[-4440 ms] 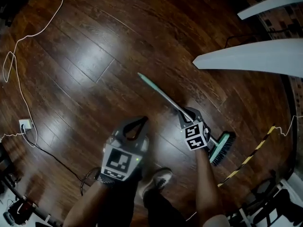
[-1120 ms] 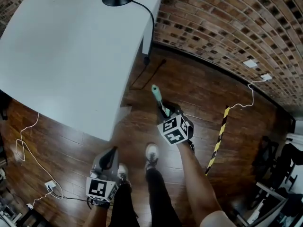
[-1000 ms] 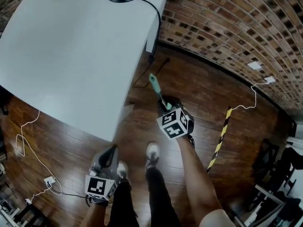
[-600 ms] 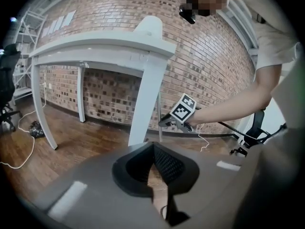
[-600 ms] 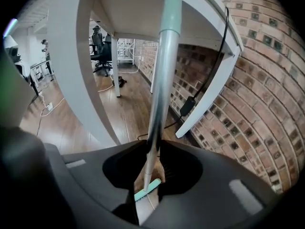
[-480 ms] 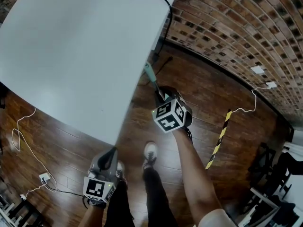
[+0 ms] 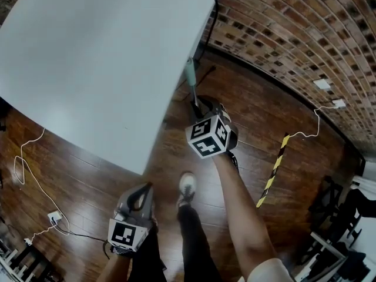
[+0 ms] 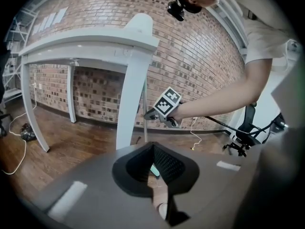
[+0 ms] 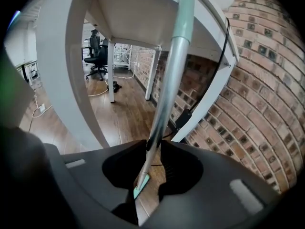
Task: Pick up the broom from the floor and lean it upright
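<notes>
Right gripper (image 9: 153,149): jaws opening, narrow gap, broom handle (image 9: 174,61) upright between them. Left gripper (image 8: 152,146): jaws together, empty. Handle top at table (image 9: 138,13) edge.

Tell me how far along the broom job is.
Done: the broom stands upright, its top at the edge of the white table. In hand: the right claw is opening, handle between its jaws. Left: pull clear and see that it stays.

My right arm (image 7: 235,198) reaches toward twelve o'clock. The right gripper (image 7: 201,106) is pitched down, jaws opening, with the broom handle (image 7: 191,75) between them. My left gripper (image 7: 145,188) sits at seven o'clock, jaws together, empty.
</notes>
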Motion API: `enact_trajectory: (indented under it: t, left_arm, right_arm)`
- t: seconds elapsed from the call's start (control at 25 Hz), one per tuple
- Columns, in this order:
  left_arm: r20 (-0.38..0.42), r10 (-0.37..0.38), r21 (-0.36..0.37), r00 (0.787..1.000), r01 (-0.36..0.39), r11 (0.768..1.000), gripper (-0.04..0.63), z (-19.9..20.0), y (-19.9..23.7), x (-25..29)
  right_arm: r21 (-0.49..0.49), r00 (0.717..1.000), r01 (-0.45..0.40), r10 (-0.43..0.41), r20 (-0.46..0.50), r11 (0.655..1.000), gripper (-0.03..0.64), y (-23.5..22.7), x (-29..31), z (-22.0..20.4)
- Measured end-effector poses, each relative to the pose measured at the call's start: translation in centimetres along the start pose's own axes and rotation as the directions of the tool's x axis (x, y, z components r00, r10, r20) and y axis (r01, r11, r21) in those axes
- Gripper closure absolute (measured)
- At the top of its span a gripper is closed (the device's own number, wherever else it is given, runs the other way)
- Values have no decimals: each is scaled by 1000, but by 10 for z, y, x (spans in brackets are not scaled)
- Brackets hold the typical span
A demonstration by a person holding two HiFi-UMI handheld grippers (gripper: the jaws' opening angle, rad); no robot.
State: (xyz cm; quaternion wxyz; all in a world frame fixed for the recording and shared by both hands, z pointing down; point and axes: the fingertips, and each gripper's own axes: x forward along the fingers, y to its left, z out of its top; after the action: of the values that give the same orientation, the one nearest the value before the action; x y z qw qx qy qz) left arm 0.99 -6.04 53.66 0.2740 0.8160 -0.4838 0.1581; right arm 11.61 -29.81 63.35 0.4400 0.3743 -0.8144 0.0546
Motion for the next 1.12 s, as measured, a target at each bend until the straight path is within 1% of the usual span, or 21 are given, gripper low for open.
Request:
enact_trajectory:
  t: [0.12,0.24,0.4,0.88,1.04,1.12]
  left_arm:
    - [-1,-1,-6,1000,1,1000,595,-4,-1,-1]
    - [-2,6,-7,1000,-6,1000,595,-7,1,-3]
    - [-7,18,-9,1000,-18,1000,595,-9,3,-2]
    - [-22,12,-3,1000,-12,1000,595,-15,2,3]
    - [-20,8,11,1000,-8,1000,595,-18,3,4]
    - [-23,10,3,1000,-10,1000,595,-16,2,5]
  right_arm:
    - [-5,1000,12,-11,10,1000,509,1,-2,-1]
    - [2,1000,-2,2,3,1000,509,3,-1,-8]
    - [5,1000,1,-1,7,1000,509,-1,0,-13]
    - [18,1000,8,-8,14,1000,509,-4,4,-14]
    - [26,1000,8,-8,10,1000,509,-2,3,-18]
    - [34,1000,4,-5,5,999,509,0,0,-22]
